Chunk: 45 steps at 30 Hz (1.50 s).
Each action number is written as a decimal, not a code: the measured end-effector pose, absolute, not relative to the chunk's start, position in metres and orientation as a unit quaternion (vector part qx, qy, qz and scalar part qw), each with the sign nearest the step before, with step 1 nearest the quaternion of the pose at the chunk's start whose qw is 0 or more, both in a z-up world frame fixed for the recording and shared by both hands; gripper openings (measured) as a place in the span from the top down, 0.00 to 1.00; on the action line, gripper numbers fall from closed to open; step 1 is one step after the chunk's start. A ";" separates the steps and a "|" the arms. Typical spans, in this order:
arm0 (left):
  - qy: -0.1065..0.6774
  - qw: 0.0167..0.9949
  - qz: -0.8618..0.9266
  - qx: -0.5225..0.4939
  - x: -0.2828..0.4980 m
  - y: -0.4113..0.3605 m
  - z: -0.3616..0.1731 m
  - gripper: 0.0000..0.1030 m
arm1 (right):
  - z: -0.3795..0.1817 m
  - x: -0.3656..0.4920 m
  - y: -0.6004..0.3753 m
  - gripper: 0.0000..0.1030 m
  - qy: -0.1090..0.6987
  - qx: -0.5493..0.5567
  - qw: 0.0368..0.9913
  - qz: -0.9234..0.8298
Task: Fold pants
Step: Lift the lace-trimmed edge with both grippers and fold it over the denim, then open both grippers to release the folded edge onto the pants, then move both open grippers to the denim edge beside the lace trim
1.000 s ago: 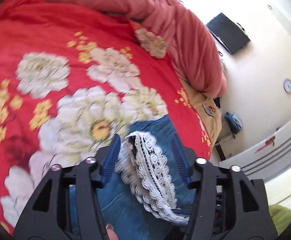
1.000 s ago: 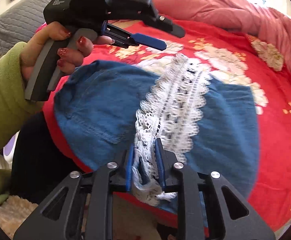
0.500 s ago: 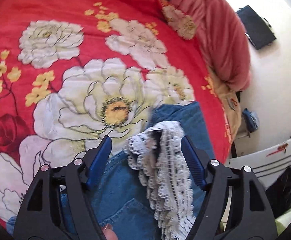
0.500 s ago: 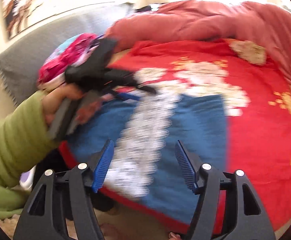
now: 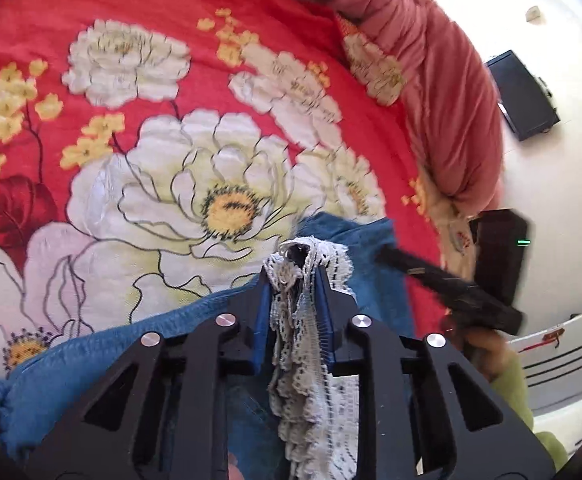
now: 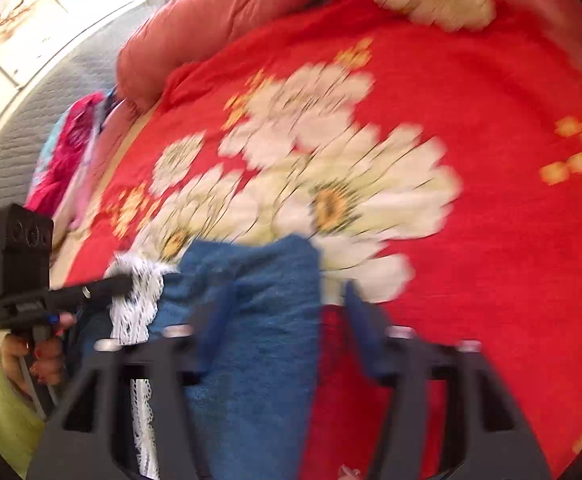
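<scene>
Blue denim pants (image 5: pixel 91 352) with a white lace trim (image 5: pixel 307 352) lie on a red flowered bedspread (image 5: pixel 211 80). My left gripper (image 5: pixel 294 276) is closing, and its blue pads squeeze the bunched lace. In the right wrist view the same left gripper (image 6: pixel 119 284) holds the lace (image 6: pixel 135 300) at the left. That view is blurred by motion. My right gripper (image 6: pixel 287 312) stands over the folded denim edge (image 6: pixel 259 280). Its jaws are closing but still apart, with denim between them. The right pad lies over the red sheet, off the cloth.
A rolled pink quilt (image 5: pixel 431 60) runs along the far side of the bed. A grey quilted headboard (image 6: pixel 19 140) and a heap of pink clothes (image 6: pixel 67 152) sit at the left. A hand in a green sleeve (image 6: pixel 39 356) holds the left tool.
The left gripper opened wider around the lace, then closed on it. The right gripper let go of the lace, opened, and swung right to the denim's edge.
</scene>
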State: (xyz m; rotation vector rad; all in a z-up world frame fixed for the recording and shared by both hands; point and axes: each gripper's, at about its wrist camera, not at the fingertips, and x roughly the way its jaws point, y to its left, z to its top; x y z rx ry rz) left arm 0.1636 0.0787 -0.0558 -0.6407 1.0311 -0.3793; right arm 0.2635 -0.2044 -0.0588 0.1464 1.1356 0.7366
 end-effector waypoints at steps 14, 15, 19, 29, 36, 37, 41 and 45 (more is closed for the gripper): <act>0.493 0.846 -0.106 -0.174 0.169 0.065 -0.068 0.78 | -0.059 0.252 -0.172 0.69 0.471 -0.068 0.828 0.296; 0.491 0.846 -0.105 -0.178 0.168 0.066 -0.067 0.75 | -0.057 0.251 -0.176 0.65 0.471 -0.060 0.829 0.295; 0.469 0.858 -0.109 -0.180 0.154 0.073 -0.046 0.73 | -0.033 0.235 -0.197 0.46 0.444 -0.025 0.847 0.291; 0.425 0.879 -0.117 -0.182 0.089 0.063 0.000 0.62 | 0.002 0.153 -0.245 0.35 0.403 0.004 0.868 0.291; 0.431 0.875 -0.128 -0.179 0.040 0.051 -0.001 0.56 | -0.011 0.109 -0.253 0.32 0.419 0.001 0.858 0.298; 0.435 0.871 -0.130 -0.186 0.032 0.050 -0.003 0.56 | -0.012 0.105 -0.253 0.32 0.421 -0.001 0.857 0.298; 0.451 0.856 -0.145 -0.206 0.016 0.042 -0.009 0.56 | -0.020 0.093 -0.254 0.32 0.431 0.000 0.851 0.301; 0.466 0.845 -0.162 -0.205 0.009 0.028 -0.015 0.56 | -0.026 0.085 -0.252 0.32 0.437 -0.005 0.844 0.309</act>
